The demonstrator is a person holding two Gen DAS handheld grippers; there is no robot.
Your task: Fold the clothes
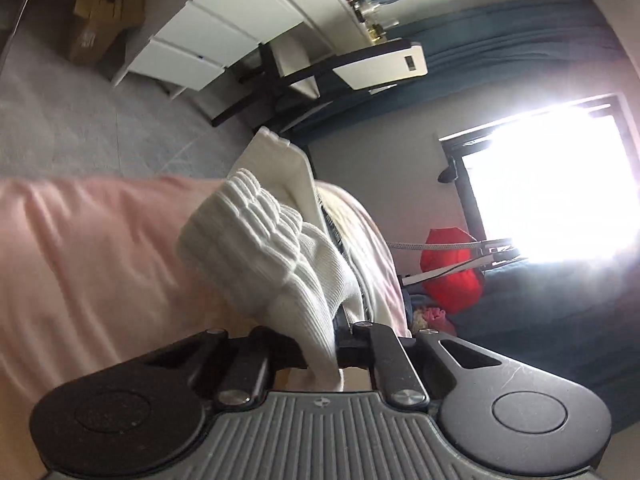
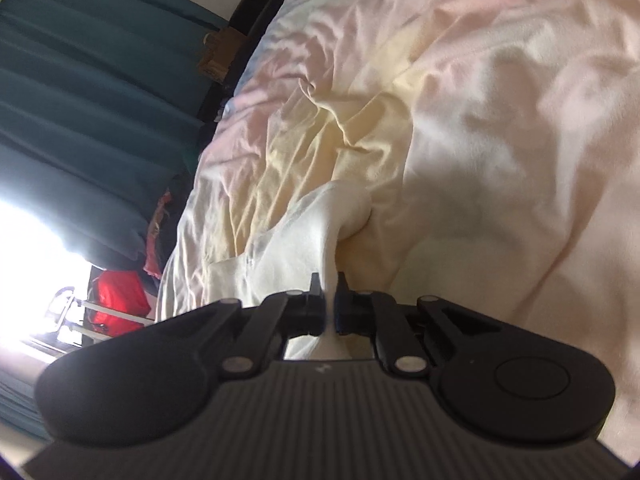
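A white garment with a ribbed hem (image 1: 256, 236) bunches up in the left wrist view, and my left gripper (image 1: 322, 344) is shut on its lower fold. It hangs above the pink bed cover (image 1: 80, 256). In the right wrist view, smooth white cloth of the garment (image 2: 316, 224) trails over the pastel bedsheet (image 2: 460, 100). My right gripper (image 2: 330, 304) is shut on a thin pinch of that cloth. Both views are tilted on their side.
A white chest of drawers (image 1: 208, 36), a black-legged stand (image 1: 280, 84) and cardboard boxes (image 1: 100, 20) stand on the grey floor. A red bag (image 1: 452, 268) and blue curtain (image 2: 80, 100) lie by the bright window (image 1: 560, 184).
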